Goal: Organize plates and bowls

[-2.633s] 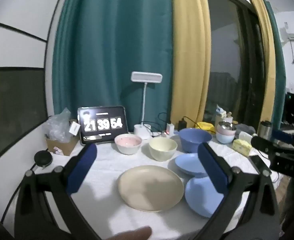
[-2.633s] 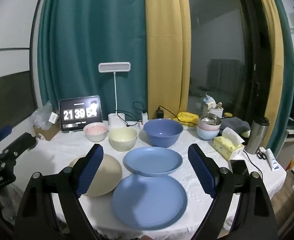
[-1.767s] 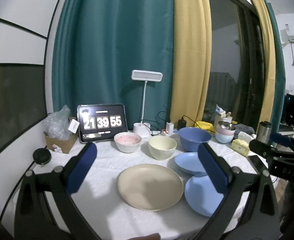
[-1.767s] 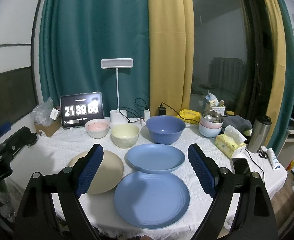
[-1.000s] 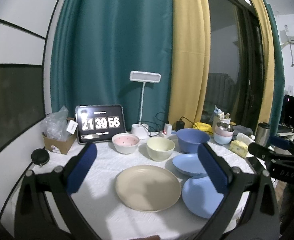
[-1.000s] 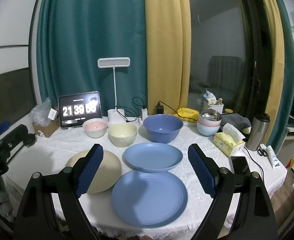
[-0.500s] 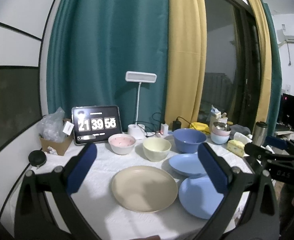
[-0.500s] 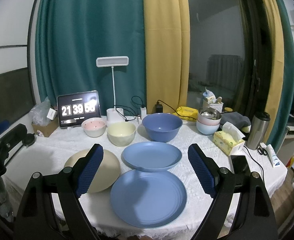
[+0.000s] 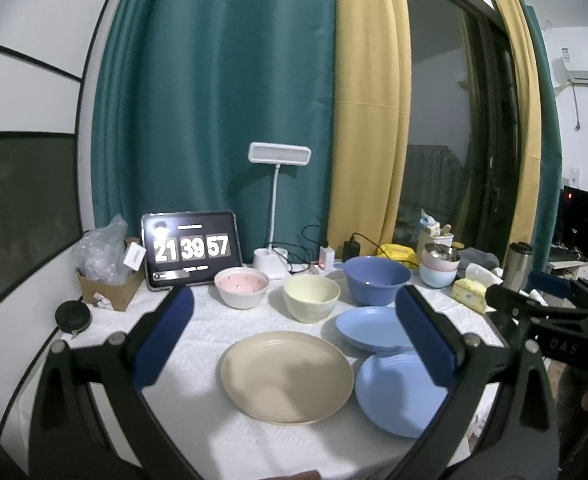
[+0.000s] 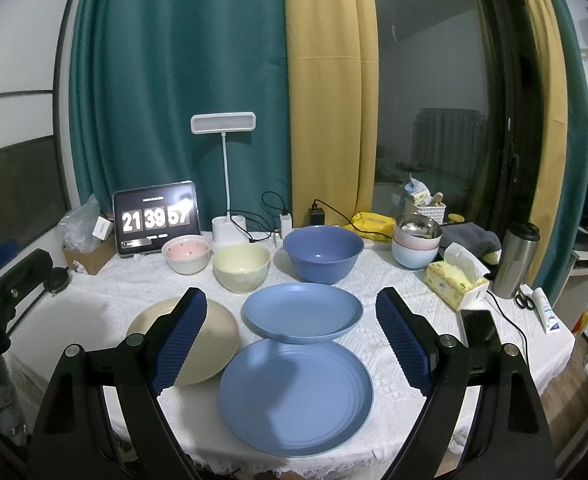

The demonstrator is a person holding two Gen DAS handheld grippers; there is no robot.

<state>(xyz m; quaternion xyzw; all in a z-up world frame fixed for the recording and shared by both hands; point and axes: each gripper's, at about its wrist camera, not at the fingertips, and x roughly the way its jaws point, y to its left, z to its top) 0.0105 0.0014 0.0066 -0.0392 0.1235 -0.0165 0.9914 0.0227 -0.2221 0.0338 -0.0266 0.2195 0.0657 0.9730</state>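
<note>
teal and yellow curtains hang behind a table with a white patterned cloth. dark window to the right of the curtains.

left gripper: released, blue-padded fingers spread wide, nothing between them. it hovers above the near edge, framing the round beige plate, which lies flat on the cloth, near left.

right gripper: also released, jaws wide, holding nothing. it hovers over the flat round blue plate at the near edge, centre-right.

layout, right wrist view:
- shallow blue dish just behind the flat blue plate; its near rim overlaps that plate's far edge, can't tell if it rests on it
- beige plate just left of both, partly hidden by the right gripper's left finger
- far row, left to right: small white bowl with pink dotted inside, pale yellow bowl, large dark blue bowl. all upright, pink and yellow close together
- stacked pastel bowls with a metal bowl on top further right

background clutter: tablet clock reading 21 39 57 far left, white desk lamp behind the bowls, yellow tissue box, steel tumbler, black phone at the right edge, cardboard box with plastic bags far left.
</note>
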